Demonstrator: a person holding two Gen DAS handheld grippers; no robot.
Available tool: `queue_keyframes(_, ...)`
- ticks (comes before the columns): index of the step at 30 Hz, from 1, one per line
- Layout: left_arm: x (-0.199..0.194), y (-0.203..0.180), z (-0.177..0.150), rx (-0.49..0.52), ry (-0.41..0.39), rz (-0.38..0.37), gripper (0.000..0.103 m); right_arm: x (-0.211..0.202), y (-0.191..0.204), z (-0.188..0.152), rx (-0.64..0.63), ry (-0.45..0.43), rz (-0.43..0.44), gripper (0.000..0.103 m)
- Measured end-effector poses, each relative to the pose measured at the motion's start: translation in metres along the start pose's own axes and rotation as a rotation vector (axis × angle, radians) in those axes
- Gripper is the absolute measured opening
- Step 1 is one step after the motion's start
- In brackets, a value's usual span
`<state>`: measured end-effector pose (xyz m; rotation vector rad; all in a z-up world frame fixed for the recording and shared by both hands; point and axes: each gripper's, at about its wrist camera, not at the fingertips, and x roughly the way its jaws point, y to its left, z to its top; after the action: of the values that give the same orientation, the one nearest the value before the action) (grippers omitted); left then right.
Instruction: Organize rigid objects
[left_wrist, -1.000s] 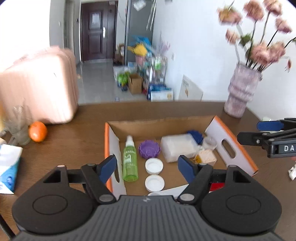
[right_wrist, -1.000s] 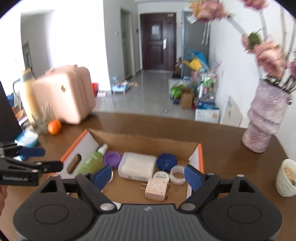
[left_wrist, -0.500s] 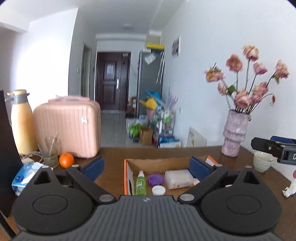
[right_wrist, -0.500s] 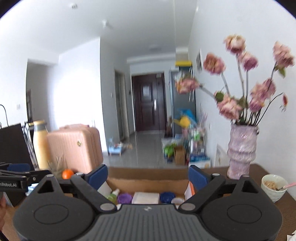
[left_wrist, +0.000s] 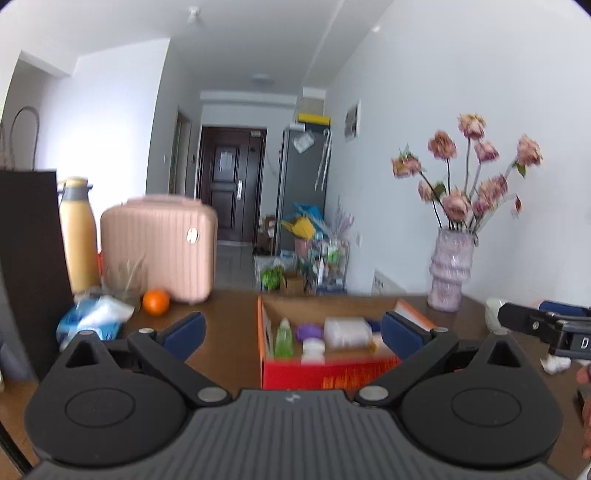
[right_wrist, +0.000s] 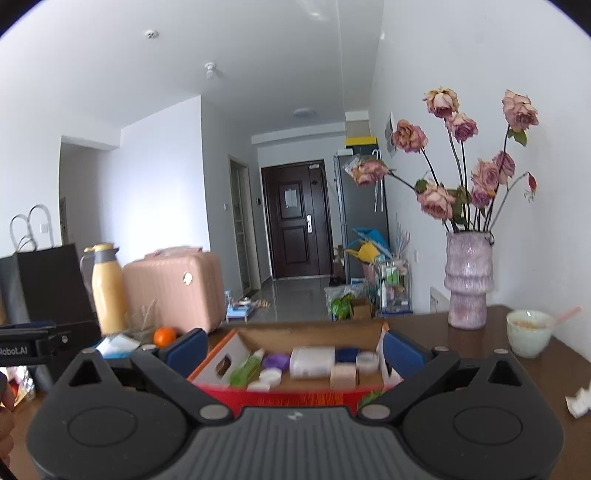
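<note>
Both grippers had drawn back from the cardboard box, jaws just opened wide, nothing between them: left gripper, right gripper. Centre frame, the box held a green bottle, white caps and a purple lid. Only the right view showed the bowl at right

Bare brown table is lying open left of the cardboard box, which is sitting right in front. The pink suitcase, orange and tissue pack are blocking the far left; the flower vase and bowl are crowding the right.
</note>
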<state>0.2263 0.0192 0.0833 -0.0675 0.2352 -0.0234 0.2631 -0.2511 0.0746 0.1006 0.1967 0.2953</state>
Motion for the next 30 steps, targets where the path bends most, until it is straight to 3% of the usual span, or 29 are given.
queue_keyframes(8,-0.065,0.014,-0.053,0.008,0.040,0.004,0.103,-0.067,0.013,-0.049,-0.062,0.078,0.026,0.103)
queue_keyframes(12,-0.100,0.014,-0.063,-0.009,0.043,0.051,0.103,-0.102,0.020,-0.058,-0.058,0.094,0.006,0.103)
queue_keyframes(15,-0.124,0.012,-0.073,-0.012,0.045,0.019,0.103,-0.131,0.027,-0.072,-0.043,0.089,0.033,0.103)
queue_keyframes(18,-0.145,0.004,-0.087,-0.006,0.030,0.071,0.103,-0.153,0.037,-0.090,-0.042,0.081,-0.018,0.103)
queue_keyframes(21,-0.162,-0.001,-0.099,0.043,0.020,0.052,0.103,-0.175,0.049,-0.111,-0.029,0.076,-0.017,0.103)
queue_keyframes(23,-0.168,-0.007,-0.106,0.060,0.013,0.101,0.103,-0.185,0.061,-0.125,-0.055,0.076,-0.015,0.103)
queue_keyframes(27,-0.185,-0.014,-0.119,0.082,0.002,0.086,0.103,-0.199,0.077,-0.140,0.003,0.106,-0.018,0.103)
queue_keyframes(30,-0.194,-0.015,-0.122,0.081,-0.019,0.090,0.103,-0.203,0.090,-0.140,-0.073,0.095,-0.004,0.103)
